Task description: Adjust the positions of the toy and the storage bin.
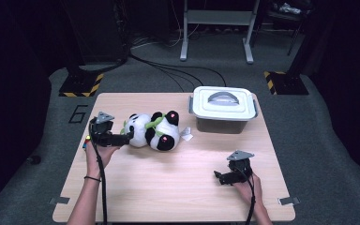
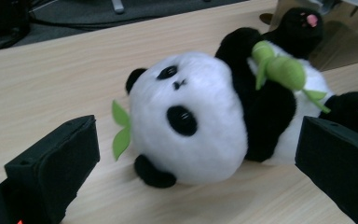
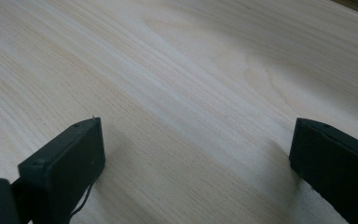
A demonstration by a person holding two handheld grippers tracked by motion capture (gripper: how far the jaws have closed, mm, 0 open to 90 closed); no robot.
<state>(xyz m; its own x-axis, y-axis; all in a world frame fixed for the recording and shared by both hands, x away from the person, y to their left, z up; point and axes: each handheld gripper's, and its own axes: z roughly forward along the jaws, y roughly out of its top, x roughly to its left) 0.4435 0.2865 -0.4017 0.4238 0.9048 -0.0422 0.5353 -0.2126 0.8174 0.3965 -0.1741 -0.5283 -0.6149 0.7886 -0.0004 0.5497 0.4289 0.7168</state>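
A black and white plush panda (image 1: 152, 130) lies on its back on the wooden table (image 1: 168, 183), left of centre, holding a green bamboo piece (image 2: 279, 69). In the left gripper view its white head (image 2: 191, 135) sits between the two black jaws, which stand wide apart. My left gripper (image 1: 127, 137) is open at the panda's left side, its tips at the head. My right gripper (image 1: 218, 177) rests open near the front right of the table, with bare wood between its jaws (image 3: 191, 140).
A grey box with a white lid and handle (image 1: 223, 104) stands at the back right of the table. A small white tag (image 1: 186, 135) lies beside the panda. Stands and cables cross the floor (image 1: 168, 70) behind the table.
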